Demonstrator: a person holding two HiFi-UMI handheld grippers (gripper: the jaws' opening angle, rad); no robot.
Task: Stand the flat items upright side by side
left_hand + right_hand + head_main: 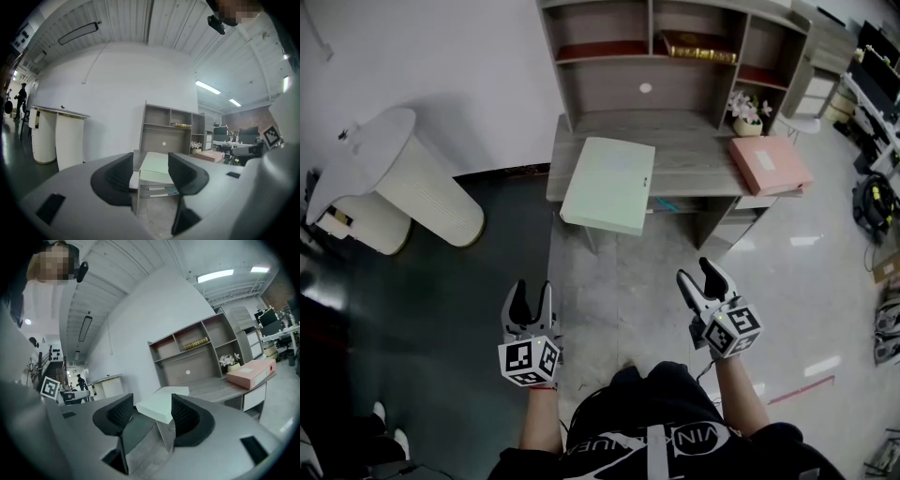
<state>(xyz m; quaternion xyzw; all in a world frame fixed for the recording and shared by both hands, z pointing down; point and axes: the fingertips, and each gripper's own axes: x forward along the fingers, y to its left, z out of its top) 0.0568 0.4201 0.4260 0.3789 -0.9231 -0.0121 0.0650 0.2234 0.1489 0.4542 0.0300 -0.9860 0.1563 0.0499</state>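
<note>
Jaws of both grippers are standing spread, nothing between them. Left gripper (532, 292) and right gripper (699, 275) are hovering over the floor, well in front of the bench (694, 150). Green box file (609, 185) is lying flat at the bench's front left, overhanging its front edge. Pink box file (769, 164) is lying flat at the bench's right end, near a flower pot (747, 112).

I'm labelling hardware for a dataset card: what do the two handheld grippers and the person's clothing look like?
Both the left gripper and right gripper have light grey bodies with two black, ribbed pads. Each carries a white cube printed with black square markers. The person wears a black short-sleeved top with pale lettering.
</note>
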